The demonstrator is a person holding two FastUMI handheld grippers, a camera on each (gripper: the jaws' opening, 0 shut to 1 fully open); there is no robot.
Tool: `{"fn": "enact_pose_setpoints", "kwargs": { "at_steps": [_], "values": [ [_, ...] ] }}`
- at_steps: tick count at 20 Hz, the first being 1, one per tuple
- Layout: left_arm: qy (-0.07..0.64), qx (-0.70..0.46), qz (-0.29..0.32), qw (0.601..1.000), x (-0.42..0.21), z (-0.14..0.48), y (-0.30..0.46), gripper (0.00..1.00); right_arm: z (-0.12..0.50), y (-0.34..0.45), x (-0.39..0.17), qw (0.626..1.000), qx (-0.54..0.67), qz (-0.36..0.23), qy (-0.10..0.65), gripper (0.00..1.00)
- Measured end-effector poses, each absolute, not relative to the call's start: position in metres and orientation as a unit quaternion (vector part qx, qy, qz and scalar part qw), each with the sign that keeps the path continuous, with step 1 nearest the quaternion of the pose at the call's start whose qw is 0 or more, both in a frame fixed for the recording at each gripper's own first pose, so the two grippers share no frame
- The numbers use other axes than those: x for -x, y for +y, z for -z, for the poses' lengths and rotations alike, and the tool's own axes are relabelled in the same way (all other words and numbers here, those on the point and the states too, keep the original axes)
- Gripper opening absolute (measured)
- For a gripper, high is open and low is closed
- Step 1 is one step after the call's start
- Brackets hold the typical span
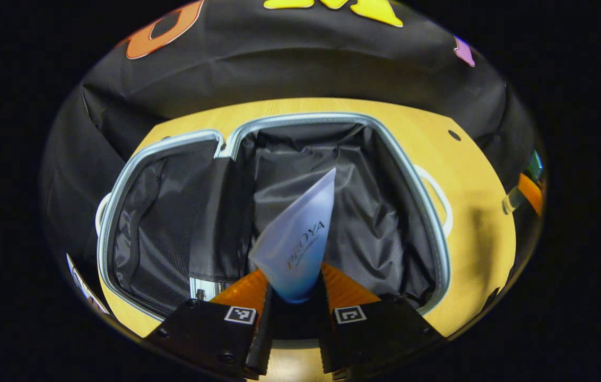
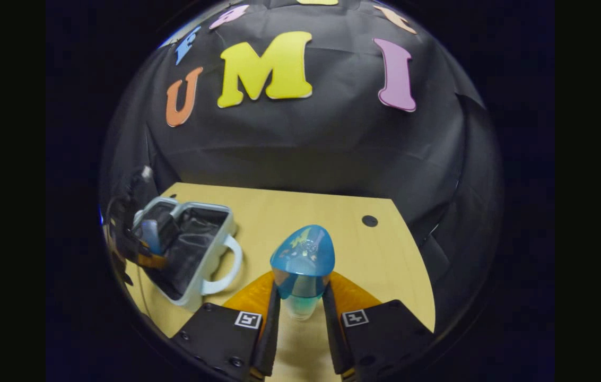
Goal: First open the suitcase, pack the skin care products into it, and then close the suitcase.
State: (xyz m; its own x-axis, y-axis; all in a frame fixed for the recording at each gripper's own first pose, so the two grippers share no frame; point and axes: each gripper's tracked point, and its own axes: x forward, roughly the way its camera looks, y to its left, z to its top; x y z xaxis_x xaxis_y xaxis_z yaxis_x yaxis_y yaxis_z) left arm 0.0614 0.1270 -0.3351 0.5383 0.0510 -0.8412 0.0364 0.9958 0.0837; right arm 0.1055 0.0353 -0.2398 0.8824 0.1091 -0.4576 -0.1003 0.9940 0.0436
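In the left gripper view, the left gripper (image 1: pixel 295 297) pinches a soft tube (image 1: pixel 297 239) between its two fingers (image 1: pixel 260 323). The tube is pale and frosty at the top and turns blue near the bottom, where the fingers press on it. Its flat end is thin and points up and away. There is dark writing down its side. The tube hangs over the open suitcase (image 1: pixel 427 212). The suitcase lies flat on the yellow wooden bench (image 1: pixel 480 233), with both halves spread wide. It has a light blue-grey rim and shiny black cloth inside. The half on the left has a net pocket (image 1: pixel 151 233). A white handle (image 1: pixel 441 199) sticks out on the right side.

In the right gripper view, the right gripper (image 2: pixel 300 302) pinches a small bottle (image 2: pixel 303 265) between its fingers (image 2: pixel 271 318). The bottle has a see-through blue top, rounded like an egg, with little coloured bits on it. Below, it looks pale and clear. It is held above the bench (image 2: pixel 380 260), well apart from the suitcase (image 2: pixel 210 265). Far off on the left, the suitcase lies open, and the left gripper (image 2: pixel 144 249) holds the tube (image 2: pixel 150 236) over it.
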Motion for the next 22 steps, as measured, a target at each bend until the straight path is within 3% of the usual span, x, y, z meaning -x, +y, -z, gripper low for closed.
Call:
{"fn": "enact_pose_setpoints", "kwargs": {
  "at_steps": [1,2,4,6,7,8,9,11,15,16,17,19,22],
  "values": [
    [0.490,-0.047,-0.008,0.870,-0.061,0.341,0.131,0.47,0.231,0.046,-0.098,0.971,-0.010,-0.058,0.232,0.38],
    [0.498,-0.051,-0.013,0.866,-0.063,0.346,0.135,0.40,0.224,0.055,-0.093,0.972,-0.007,-0.062,0.227,0.38],
    [0.499,-0.056,-0.025,0.865,-0.066,0.348,0.142,0.40,0.212,0.073,-0.082,0.973,-0.006,-0.071,0.221,0.38],
    [0.498,-0.059,-0.010,0.865,-0.070,0.350,0.139,0.43,0.204,0.087,-0.075,0.973,-0.004,-0.076,0.219,0.38],
    [0.497,-0.056,-0.007,0.866,-0.070,0.352,0.138,0.51,0.201,0.094,-0.071,0.973,-0.002,-0.078,0.219,0.38],
    [0.501,-0.056,-0.008,0.864,-0.068,0.350,0.138,0.44,0.201,0.100,-0.068,0.973,0.001,-0.079,0.218,0.38],
    [0.500,-0.054,-0.011,0.864,-0.068,0.351,0.139,0.49,0.201,0.106,-0.067,0.972,0.002,-0.081,0.220,0.38],
    [0.493,-0.051,-0.012,0.869,-0.067,0.346,0.139,0.51,0.205,0.123,-0.066,0.969,0.000,-0.090,0.230,0.38],
    [0.396,-0.043,0.031,0.917,-0.070,0.292,0.123,0.63,0.210,0.169,-0.070,0.962,-0.007,-0.121,0.244,0.38],
    [0.370,-0.044,0.039,0.927,-0.067,0.278,0.121,0.59,0.214,0.183,-0.072,0.960,-0.007,-0.129,0.250,0.38],
    [0.342,-0.045,0.048,0.937,-0.063,0.261,0.121,0.84,0.218,0.198,-0.075,0.957,-0.005,-0.139,0.255,0.38],
    [0.302,-0.050,0.053,0.951,-0.051,0.237,0.130,1.00,0.231,0.228,-0.081,0.949,-0.001,-0.158,0.271,0.38],
    [0.271,-0.046,0.039,0.961,-0.026,0.218,0.153,1.00,0.260,0.266,-0.088,0.937,-0.005,-0.177,0.302,0.38]
  ]
}}
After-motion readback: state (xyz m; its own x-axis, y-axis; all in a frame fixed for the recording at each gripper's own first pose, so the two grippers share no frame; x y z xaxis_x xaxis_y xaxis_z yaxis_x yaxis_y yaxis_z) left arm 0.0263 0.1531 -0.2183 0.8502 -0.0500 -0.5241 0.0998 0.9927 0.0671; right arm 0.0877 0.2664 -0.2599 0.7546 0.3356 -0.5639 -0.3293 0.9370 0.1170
